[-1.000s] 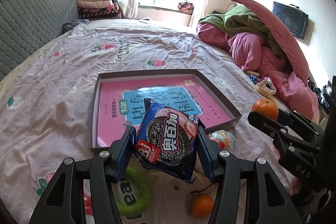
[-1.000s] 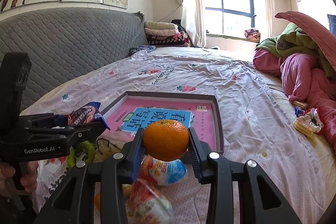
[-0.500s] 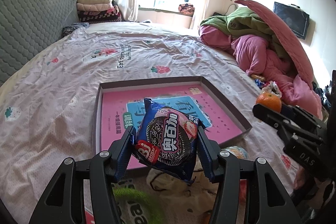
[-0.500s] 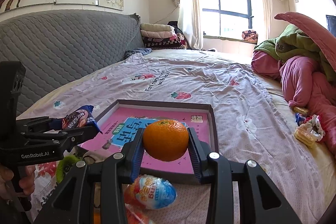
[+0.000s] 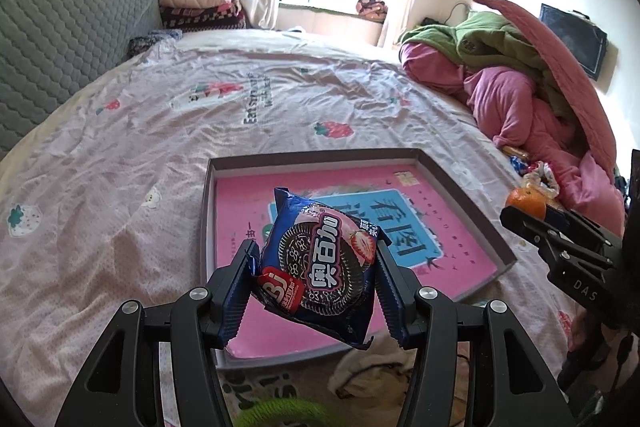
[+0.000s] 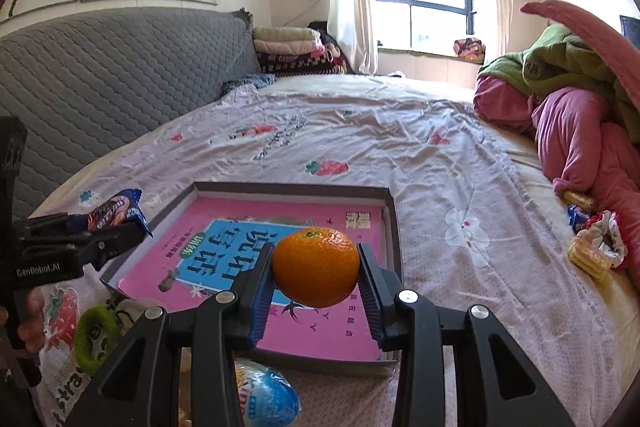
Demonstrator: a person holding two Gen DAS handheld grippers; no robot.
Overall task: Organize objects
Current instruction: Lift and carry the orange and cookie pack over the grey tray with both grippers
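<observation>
Blue cookie packet (image 5: 320, 267), orange mandarin (image 6: 316, 271), pink-lined grey tray (image 6: 394, 223), strawberry-print bedsheet (image 6: 360, 131).

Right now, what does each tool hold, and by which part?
The left tool grips the cookie packet by its two side edges. The right tool grips the orange by its opposite sides.
</observation>
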